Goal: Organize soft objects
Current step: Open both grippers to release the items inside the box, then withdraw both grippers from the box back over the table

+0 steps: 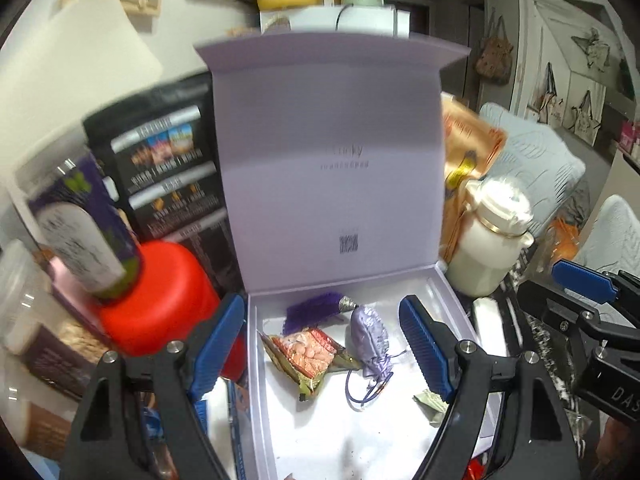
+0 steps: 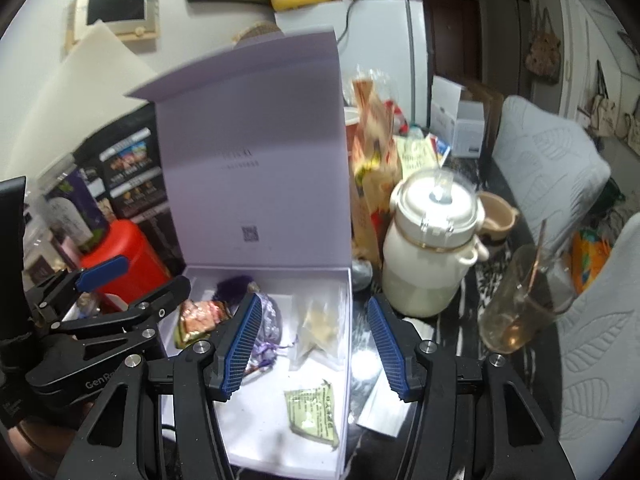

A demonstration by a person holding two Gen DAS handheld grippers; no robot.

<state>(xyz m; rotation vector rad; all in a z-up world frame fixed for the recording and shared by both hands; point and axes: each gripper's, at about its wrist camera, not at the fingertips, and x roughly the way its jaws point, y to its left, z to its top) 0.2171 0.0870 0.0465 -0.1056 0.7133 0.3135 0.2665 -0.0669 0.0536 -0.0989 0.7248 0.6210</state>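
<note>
Both my grippers are hovering empty over the open lilac cardboard box (image 1: 448, 300).

Left gripper (image 1: 320, 344) and right gripper (image 2: 312, 344) fingers are standing apart; the lavender satin drawstring pouch (image 1: 370, 340) is lying mid-frame inside.

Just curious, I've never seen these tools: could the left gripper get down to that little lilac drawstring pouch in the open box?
Probably yes. The left gripper hangs open and empty above the box, whose lid stands upright, and nothing covers the lilac pouch.

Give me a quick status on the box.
Both hand-held grippers, left and right, open, empty. Lavender box lid up; purple pouch and snack packet inside. Nothing blocking.
</note>
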